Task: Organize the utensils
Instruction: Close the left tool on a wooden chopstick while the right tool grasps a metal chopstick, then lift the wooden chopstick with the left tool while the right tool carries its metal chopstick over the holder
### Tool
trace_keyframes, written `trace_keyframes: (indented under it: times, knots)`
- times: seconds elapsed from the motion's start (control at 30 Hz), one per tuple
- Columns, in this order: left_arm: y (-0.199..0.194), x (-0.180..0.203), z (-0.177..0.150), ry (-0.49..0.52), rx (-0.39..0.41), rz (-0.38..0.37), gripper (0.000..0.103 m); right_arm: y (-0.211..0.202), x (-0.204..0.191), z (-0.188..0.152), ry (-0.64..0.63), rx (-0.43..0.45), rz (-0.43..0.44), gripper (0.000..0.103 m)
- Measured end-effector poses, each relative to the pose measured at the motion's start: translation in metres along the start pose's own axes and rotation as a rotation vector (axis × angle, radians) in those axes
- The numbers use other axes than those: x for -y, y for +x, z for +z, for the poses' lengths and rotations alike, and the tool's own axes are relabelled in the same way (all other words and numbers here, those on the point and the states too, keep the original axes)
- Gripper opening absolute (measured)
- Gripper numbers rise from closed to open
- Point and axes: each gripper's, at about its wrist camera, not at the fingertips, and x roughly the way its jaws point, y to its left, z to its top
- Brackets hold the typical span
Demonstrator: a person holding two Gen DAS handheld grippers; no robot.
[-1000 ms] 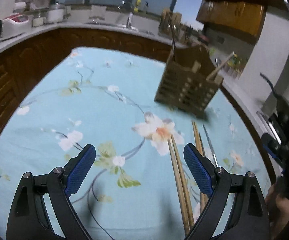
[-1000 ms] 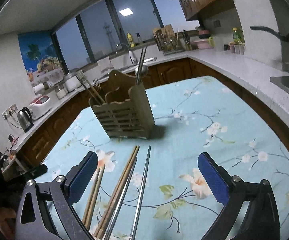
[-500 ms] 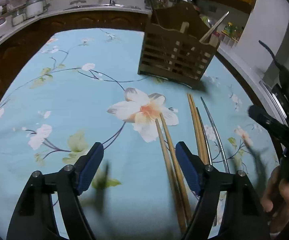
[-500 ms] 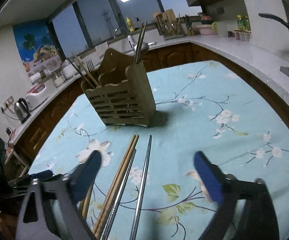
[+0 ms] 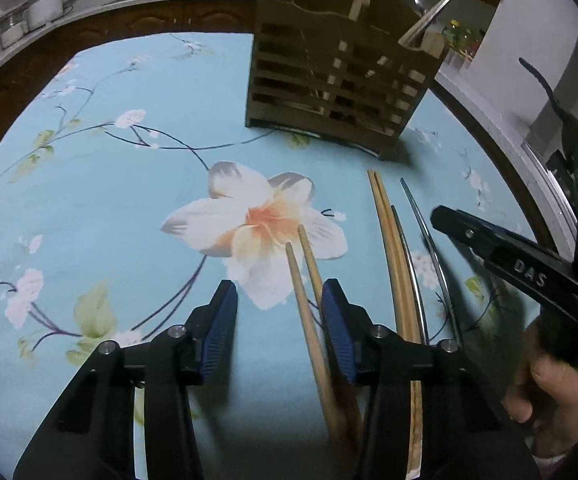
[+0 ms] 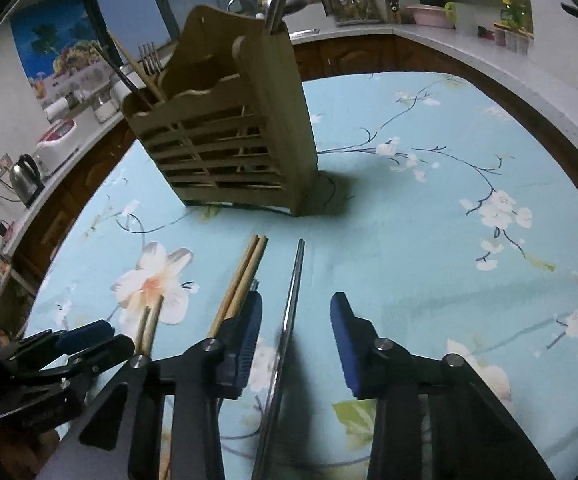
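A slatted wooden utensil holder (image 5: 341, 80) stands on the floral blue tablecloth (image 5: 109, 184), just beyond the loose chopsticks. The left gripper (image 5: 275, 308) is closing, not yet clamped, around a wooden chopstick pair (image 5: 305, 280); the right gripper (image 6: 295, 332), lettered "DAS", is closing around a metal chopstick (image 6: 291, 312), another wooden pair (image 6: 245, 276) just outside its left pad. The cloth to the right lies open

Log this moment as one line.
left gripper: closing around wooden chopsticks | right gripper: closing around metal chopstick | holder: upright
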Motion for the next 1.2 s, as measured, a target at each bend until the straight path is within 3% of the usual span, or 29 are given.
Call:
trace_keyframes:
  times: [0.2,0.33,0.53,0.7,0.77,1.0,1.2]
  knots:
    - [0.001,-0.003,0.0,0.036,0.014,0.017,0.024,0.013,0.003,0.008,-0.018,-0.023,-0.016,0.028]
    - [0.004,-0.001,0.003,0.051,0.01,0.023,0.024,0.02,0.002,0.011,-0.034,-0.034,-0.029,0.026]
    - [0.01,0.022,0.003,0.175,0.022,0.099,0.019,0.03,-0.012,0.017,-0.122,-0.03,-0.091,0.024]
    - [0.011,0.028,0.001,0.206,0.04,0.09,0.008,0.038,-0.024,0.021,-0.197,-0.036,-0.115,0.008]
    - [0.011,0.029,0.0,0.214,0.045,0.091,0.005,0.037,-0.024,0.021,-0.2,-0.038,-0.112,0.006]
    - [-0.007,0.013,0.002,0.119,0.045,-0.01,0.004,0.01,-0.005,0.02,-0.063,-0.021,0.017,0.004]
    - [-0.059,-0.002,0.011,0.026,0.135,-0.139,0.004,-0.052,-0.003,0.022,-0.021,0.091,0.1,0.004]
